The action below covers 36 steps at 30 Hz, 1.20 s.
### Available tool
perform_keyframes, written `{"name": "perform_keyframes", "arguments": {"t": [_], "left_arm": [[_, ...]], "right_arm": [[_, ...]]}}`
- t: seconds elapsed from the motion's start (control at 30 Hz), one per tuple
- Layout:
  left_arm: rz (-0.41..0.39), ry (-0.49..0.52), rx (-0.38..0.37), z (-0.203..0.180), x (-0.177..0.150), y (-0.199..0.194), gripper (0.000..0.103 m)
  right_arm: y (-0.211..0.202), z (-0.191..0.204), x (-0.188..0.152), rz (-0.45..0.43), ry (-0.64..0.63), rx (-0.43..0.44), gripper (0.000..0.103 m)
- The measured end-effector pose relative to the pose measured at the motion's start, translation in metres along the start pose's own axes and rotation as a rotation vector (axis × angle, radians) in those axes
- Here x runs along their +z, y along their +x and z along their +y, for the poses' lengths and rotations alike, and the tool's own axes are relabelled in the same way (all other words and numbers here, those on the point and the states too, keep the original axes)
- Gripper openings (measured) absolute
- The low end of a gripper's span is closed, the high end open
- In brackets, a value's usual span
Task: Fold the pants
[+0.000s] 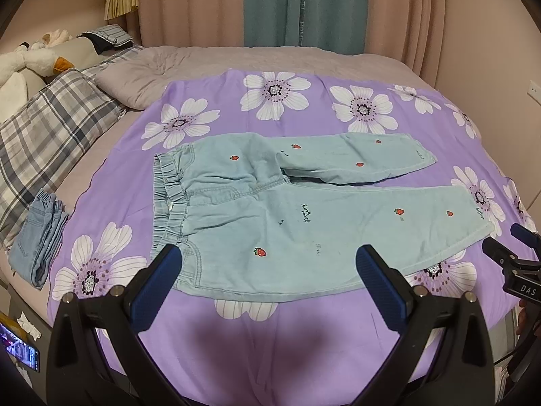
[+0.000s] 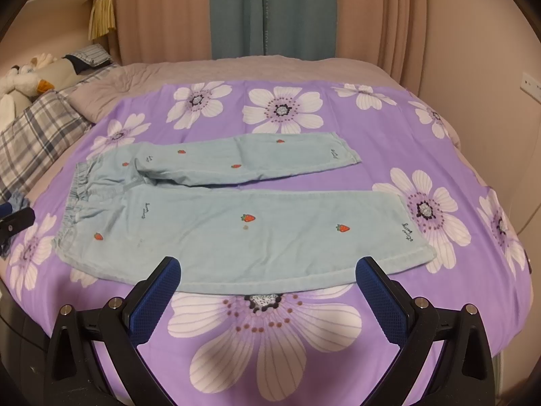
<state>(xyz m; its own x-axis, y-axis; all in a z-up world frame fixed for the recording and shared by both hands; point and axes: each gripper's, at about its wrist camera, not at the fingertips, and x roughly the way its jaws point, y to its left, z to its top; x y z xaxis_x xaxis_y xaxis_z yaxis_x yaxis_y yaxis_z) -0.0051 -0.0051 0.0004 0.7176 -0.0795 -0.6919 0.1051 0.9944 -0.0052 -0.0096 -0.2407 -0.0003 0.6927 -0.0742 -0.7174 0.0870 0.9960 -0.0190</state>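
Both tongs are spread apart and empty: the left gripper (image 1: 267, 257) and right gripper (image 2: 268, 269) hover by the near edge of the pants (image 1: 280, 216). These lie flat on a purple flowered sheet (image 1: 304, 331), pale soft denim with an elastic waistband (image 1: 169, 199), embroidered strawberries and unreadable script. "DAS" shows on the right gripper's body.

Matt, soft denim pants (image 1: 270, 216)

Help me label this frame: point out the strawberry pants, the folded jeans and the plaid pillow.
strawberry pants (image 1: 270, 226): left wrist view, near leg's thigh.
folded jeans (image 1: 37, 237): left wrist view, top layer.
plaid pillow (image 1: 50, 121): left wrist view, middle of its face.
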Motion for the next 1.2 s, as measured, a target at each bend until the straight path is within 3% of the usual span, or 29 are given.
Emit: {"name": "perform_keyframes", "arguments": {"t": [1.2], "left_arm": [[0.026, -0.013, -0.006, 0.0034, -0.0005, 0.0053, 0.103]], "right_arm": [[0.0022, -0.001, -0.0045, 0.014, -0.001, -0.01, 0.102]]}}
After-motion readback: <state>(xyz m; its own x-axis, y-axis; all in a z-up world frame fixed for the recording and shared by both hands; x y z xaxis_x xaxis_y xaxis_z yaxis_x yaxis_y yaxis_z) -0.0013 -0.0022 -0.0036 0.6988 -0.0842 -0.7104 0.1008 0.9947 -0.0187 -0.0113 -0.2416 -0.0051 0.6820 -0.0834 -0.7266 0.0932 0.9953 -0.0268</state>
